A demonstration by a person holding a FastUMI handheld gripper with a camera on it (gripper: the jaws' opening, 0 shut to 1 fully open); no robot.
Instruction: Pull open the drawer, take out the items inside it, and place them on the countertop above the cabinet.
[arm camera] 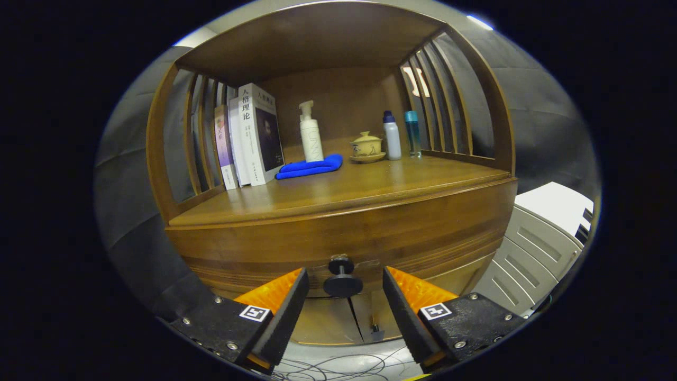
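A wooden cabinet fills the scene, with a closed drawer front (344, 233) below its countertop (338, 190). A round dark knob (342, 279) sticks out from the drawer's middle. My gripper (345, 280) is open, and the knob sits between the two fingertips without either one touching it. The drawer's contents are hidden behind the closed front.
On the countertop stand several books (254, 135) at the left, a white pump bottle (311, 133) on a blue cloth (311, 166), a lidded tea bowl (366, 147), and two small bottles (401, 135). Slatted sides and a top shelf box the countertop in. A white unit (539, 238) stands right; cables (344, 365) lie on the floor.
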